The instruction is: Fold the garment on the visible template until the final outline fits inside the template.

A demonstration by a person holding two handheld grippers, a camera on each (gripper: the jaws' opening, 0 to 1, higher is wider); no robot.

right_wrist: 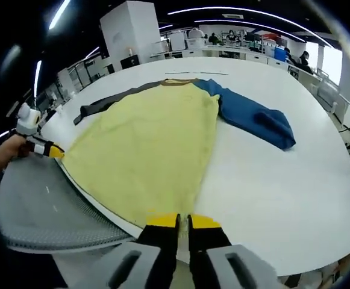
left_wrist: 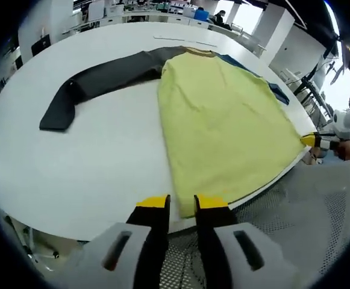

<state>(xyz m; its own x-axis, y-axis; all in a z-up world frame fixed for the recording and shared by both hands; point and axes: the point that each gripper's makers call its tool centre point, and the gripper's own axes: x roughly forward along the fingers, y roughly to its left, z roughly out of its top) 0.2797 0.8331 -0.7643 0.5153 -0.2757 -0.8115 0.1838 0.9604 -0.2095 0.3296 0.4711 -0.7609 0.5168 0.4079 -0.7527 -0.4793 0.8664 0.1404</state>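
Left gripper view shows my left gripper (left_wrist: 181, 201) at the near edge of the white table (left_wrist: 96, 162), its yellow-tipped jaws close together and pinched on the bottom hem corner of the garment (left_wrist: 223, 126). The garment lies flat on the table, yellow body spread toward me, collar at the far end. Its dark grey sleeve (left_wrist: 96, 84) stretches out across the table top, bent near the cuff. A strip of the blue sleeve (left_wrist: 277, 90) peeks out past the far side of the yellow body. A thin dark outline (left_wrist: 265, 183) runs along the table beside the hem; I cannot tell how far it goes. Below the table edge sits a grey mesh chair back (left_wrist: 319, 205), just beside my jaws.

Right gripper view shows my right gripper (right_wrist: 183, 222) at the other hem corner, jaws nearly closed on the yellow cloth. The blue sleeve (right_wrist: 253, 117) lies angled out over bare table, well apart from the grey one (right_wrist: 111, 101). My left gripper (right_wrist: 48, 150) shows at the hem's opposite corner, my hand (right_wrist: 6, 153) behind it. Desks, cabinets and seated people fill the room beyond the table.
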